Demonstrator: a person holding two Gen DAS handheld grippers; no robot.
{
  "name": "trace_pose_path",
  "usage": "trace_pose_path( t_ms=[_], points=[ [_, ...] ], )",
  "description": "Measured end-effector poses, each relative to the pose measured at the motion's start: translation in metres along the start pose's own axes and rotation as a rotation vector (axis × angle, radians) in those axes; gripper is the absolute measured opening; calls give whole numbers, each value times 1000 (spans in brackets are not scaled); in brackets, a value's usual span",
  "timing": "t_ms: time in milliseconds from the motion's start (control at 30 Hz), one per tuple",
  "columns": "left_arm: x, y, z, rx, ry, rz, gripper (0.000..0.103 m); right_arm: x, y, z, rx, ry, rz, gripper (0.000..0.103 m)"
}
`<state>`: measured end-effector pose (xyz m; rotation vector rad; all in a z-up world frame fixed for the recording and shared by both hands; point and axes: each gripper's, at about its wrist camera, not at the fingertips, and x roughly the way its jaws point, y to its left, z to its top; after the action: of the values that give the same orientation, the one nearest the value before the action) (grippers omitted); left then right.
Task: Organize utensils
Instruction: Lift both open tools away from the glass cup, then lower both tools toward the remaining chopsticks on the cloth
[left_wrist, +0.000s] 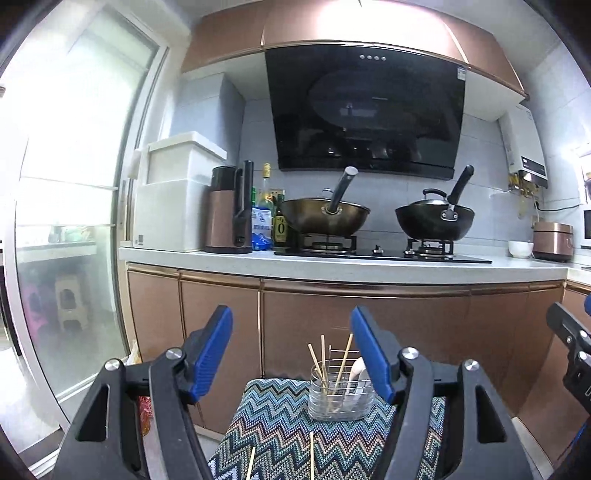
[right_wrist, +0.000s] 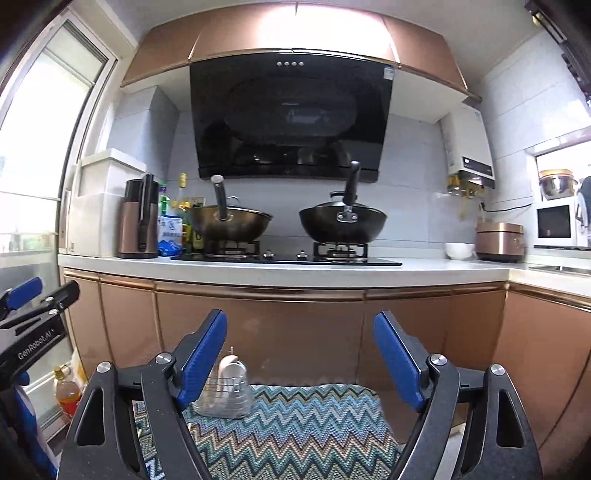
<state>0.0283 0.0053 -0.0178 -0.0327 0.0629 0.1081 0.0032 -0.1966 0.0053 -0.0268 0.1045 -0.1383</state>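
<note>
Utensil holder (left_wrist: 340, 397): clear, wire-framed, upright on zigzag-patterned cloth (left_wrist: 280, 435); contains wooden chopsticks (left_wrist: 323, 360) and a white spoon (left_wrist: 356, 371). Two loose chopsticks (left_wrist: 311, 456) lie nearer. Left gripper (left_wrist: 291, 350) and right gripper (right_wrist: 301, 354) both released, empty.

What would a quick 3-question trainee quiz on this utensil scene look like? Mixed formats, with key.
1. True or false: the left claw is clamped on the clear holder.
2. Multiple choice: the loose chopsticks lie on A) the counter B) the zigzag cloth C) the stove.
3. Fill in: besides chopsticks, the holder contains a white ____.

Key:
1. False; both the left claw and the right claw are open and empty.
2. B.
3. Spoon.
</note>
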Motion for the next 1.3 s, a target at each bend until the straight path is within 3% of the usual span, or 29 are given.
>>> trace_pose_path(
  t_ms=[233, 500, 900, 1133, 1300],
  points=[
    [-7, -1, -5, -12, 17, 28, 65, -9, -4, -6, -4, -10, -32, 82],
    [-13, 6, -4, -10, -6, 67, 73, -17, -5, -4, 2, -37, -37, 83],
    [2, 25, -11, -35, 50, 70, 73, -1, 8, -10, -41, 1, -14, 83],
    [36, 37, -20, -27, 160, 57, 73, 33, 30, -19, -86, 98, 69, 83],
    [77, 58, -42, -38, 335, -2, 73, 61, 45, -34, -114, 195, 139, 83]
  ],
)
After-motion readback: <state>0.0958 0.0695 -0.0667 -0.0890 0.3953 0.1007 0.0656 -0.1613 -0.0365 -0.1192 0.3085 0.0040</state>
